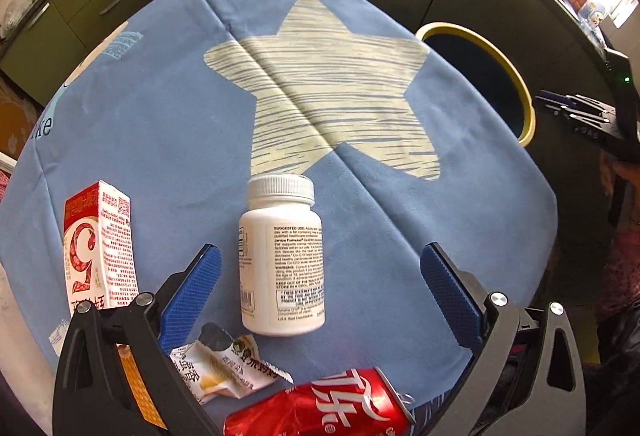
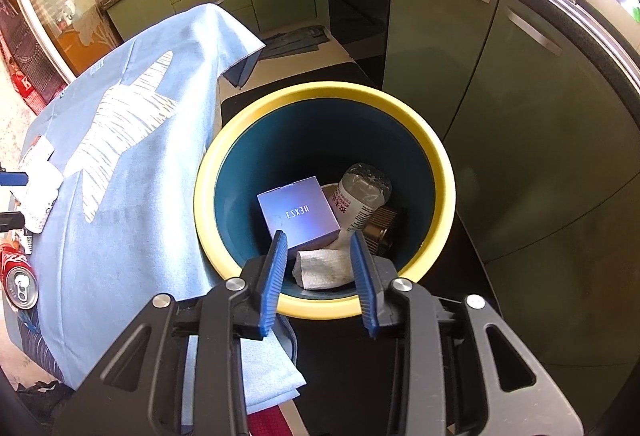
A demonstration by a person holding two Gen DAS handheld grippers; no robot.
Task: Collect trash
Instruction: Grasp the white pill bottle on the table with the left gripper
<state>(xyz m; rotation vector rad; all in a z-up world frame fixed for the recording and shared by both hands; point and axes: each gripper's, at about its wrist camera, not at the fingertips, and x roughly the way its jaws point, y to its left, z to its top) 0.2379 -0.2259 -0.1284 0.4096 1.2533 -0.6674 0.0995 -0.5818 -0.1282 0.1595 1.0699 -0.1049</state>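
Observation:
In the left wrist view my left gripper (image 1: 320, 260) is open above the table, its blue pads on either side of a white pill bottle (image 1: 280, 256) lying on the blue star cloth (image 1: 160, 116). A red and white carton (image 1: 100, 244), a crumpled snack wrapper (image 1: 224, 368) and a red cola can (image 1: 320, 408) lie near it. In the right wrist view my right gripper (image 2: 320, 248) hangs over the yellow-rimmed bin (image 2: 328, 92), partly open, with a crumpled white tissue (image 2: 324, 270) between its pads; I cannot tell if it is held. A purple box (image 2: 298, 214) and a plastic bottle (image 2: 360, 196) lie in the bin.
The bin (image 1: 516, 84) stands off the table's right edge. Green kitchen cabinets (image 2: 460, 48) run behind and to the right of it. The cola can (image 2: 20, 276) and the pill bottle (image 2: 40, 188) show at the table's left edge in the right wrist view.

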